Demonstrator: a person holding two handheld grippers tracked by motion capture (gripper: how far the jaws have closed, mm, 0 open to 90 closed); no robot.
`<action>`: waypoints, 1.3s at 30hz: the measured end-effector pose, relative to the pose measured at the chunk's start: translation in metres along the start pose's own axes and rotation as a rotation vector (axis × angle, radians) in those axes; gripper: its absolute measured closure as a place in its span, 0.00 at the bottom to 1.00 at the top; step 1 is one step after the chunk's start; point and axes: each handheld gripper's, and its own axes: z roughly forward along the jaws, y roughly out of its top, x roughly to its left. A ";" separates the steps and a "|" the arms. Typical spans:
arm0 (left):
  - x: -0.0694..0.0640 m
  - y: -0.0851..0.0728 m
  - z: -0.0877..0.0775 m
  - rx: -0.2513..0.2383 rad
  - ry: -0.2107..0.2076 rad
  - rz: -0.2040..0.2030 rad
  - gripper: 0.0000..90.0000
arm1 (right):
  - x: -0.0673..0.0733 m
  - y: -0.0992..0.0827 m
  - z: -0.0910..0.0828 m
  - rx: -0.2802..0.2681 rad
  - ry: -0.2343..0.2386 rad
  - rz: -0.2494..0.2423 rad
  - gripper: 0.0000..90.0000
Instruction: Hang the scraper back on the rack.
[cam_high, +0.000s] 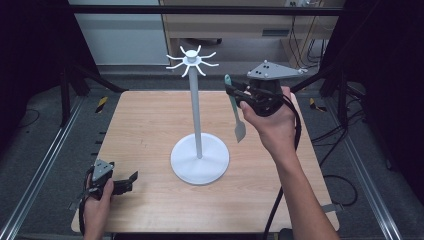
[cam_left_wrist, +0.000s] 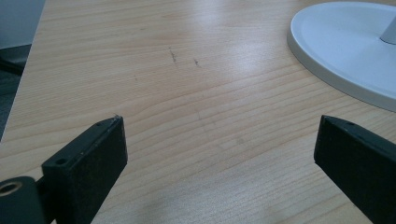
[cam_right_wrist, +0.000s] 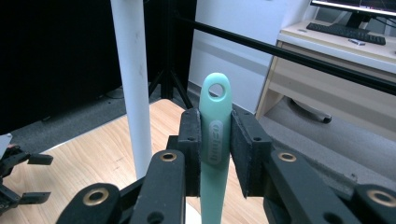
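My right claw (cam_high: 235, 93): closed on the green spatula's (cam_high: 236, 112) handle, upper right of centre in the high view, blade hanging down above the counter (cam_high: 150, 125) | spatula: just right of the white stand's (cam_high: 198, 125) pole, apart from it | my left claw (cam_high: 131, 181): wide, nothing between, low at lower left on the counter.

Left hand (cam_high: 97, 196): lying low at the near left, wrapping around its gripper.
Left black two-jaw gripper (cam_high: 131, 180): pointing right, jaws standing wide apart with nothing between them.
Right hand (cam_high: 272, 122): reaching forward, raised.
Right black two-jaw gripper (cam_right_wrist: 215, 149): jaws pressing flat on something held between the pads.
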 end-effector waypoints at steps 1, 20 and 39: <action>0.000 0.000 0.000 -0.003 0.000 -0.004 0.02 | 0.000 0.001 0.000 -0.004 0.002 -0.001 0.83; -0.001 0.000 0.001 -0.002 -0.002 -0.002 0.02 | 0.004 0.025 -0.013 -0.061 0.025 -0.021 0.83; -0.001 0.000 0.001 0.002 -0.008 0.003 0.03 | 0.008 0.034 -0.009 -0.065 0.060 -0.031 0.83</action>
